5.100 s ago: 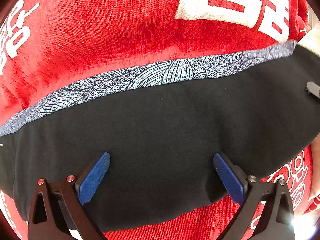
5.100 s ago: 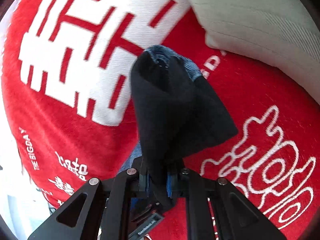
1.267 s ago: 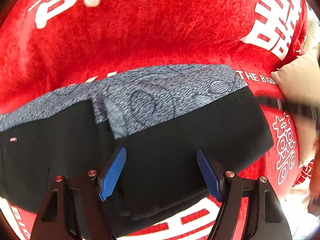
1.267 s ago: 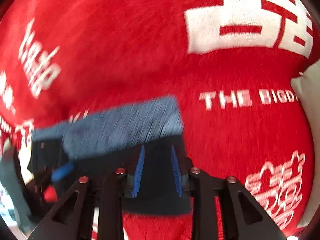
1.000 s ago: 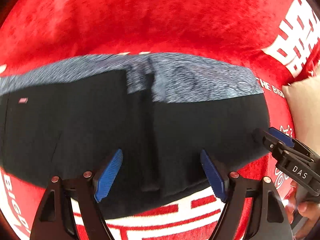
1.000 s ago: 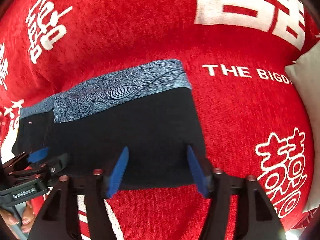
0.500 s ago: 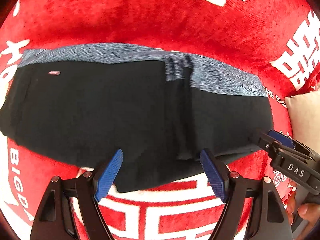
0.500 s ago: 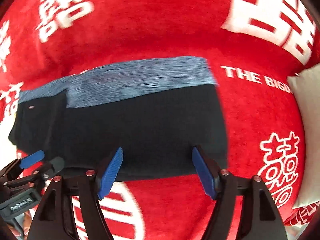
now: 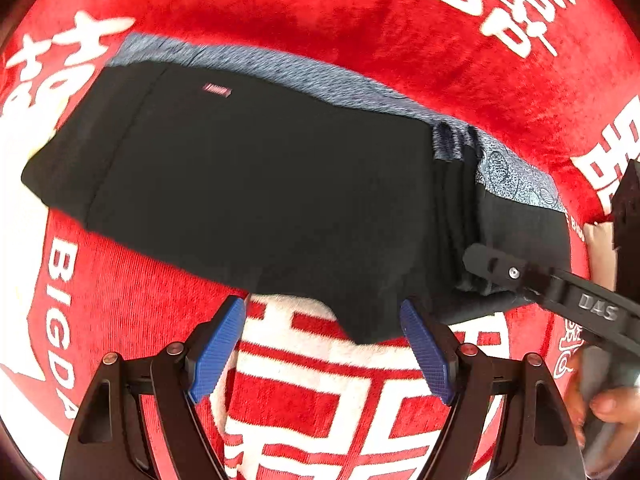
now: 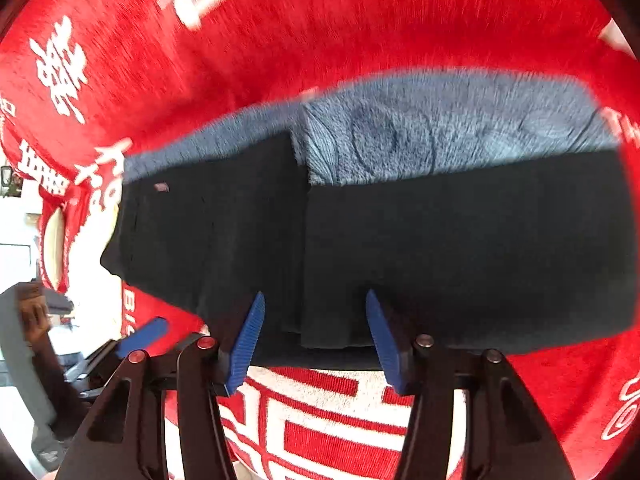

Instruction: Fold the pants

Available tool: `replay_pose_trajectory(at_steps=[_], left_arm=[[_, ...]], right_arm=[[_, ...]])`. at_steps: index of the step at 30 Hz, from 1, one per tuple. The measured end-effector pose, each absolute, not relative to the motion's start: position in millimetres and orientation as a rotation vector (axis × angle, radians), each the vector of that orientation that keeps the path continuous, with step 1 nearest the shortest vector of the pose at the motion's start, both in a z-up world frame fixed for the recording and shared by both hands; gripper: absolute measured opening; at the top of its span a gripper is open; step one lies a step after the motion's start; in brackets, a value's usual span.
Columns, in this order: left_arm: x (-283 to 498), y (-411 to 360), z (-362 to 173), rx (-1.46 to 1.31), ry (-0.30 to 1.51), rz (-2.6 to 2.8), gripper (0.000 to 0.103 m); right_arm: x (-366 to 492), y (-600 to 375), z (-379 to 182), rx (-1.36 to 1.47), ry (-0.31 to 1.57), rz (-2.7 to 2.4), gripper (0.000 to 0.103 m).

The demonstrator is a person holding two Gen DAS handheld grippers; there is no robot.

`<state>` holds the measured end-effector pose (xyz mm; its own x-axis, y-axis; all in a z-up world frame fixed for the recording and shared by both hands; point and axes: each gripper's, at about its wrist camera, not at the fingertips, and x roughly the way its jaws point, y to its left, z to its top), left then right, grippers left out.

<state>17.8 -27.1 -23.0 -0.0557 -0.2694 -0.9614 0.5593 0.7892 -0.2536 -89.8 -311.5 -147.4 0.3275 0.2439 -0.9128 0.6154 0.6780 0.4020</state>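
Black pants with a blue-grey patterned side stripe lie folded on a red blanket; the folded-over layer's edge shows in the right wrist view. My left gripper is open and empty, its blue pads just short of the pants' near edge. My right gripper is open, its jaws straddling the near edge of the pants at the fold line. The right gripper also shows at the right of the left wrist view, its tip on the pants.
The red blanket with white characters covers the whole surface. A pale pillow lies at the far right. A hand holds the right gripper's handle. A bright room edge shows at the left of the right wrist view.
My left gripper has pulled back toward me and left, off the pants' near edge. My right gripper has moved left along the pants to the fold line and come closer.
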Motion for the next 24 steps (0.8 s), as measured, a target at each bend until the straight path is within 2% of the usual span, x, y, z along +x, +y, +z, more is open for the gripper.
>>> replay_pose_trajectory(at_steps=[8, 11, 15, 24], left_arm=[[37.0, 38.7, -24.2, 0.073, 1.525, -0.645, 0.081], [48.1, 59.7, -27.0, 0.028, 1.541, -0.62, 0.081], [55.8, 77.3, -26.0, 0.032, 1.528, -0.601, 0.081], [105.2, 138.6, -10.6, -0.098, 1.413, -0.482, 0.081]], right_arm=[[-90.1, -309.2, -144.4, 0.785, 1.271, -0.3, 0.057], [-84.7, -301.0, -141.8, 0.708, 1.299, -0.311, 0.067], [-71.7, -277.4, -142.7, 0.539, 1.34, -0.332, 0.075], [-55.7, -246.8, -129.1, 0.354, 1.374, -0.343, 0.077]])
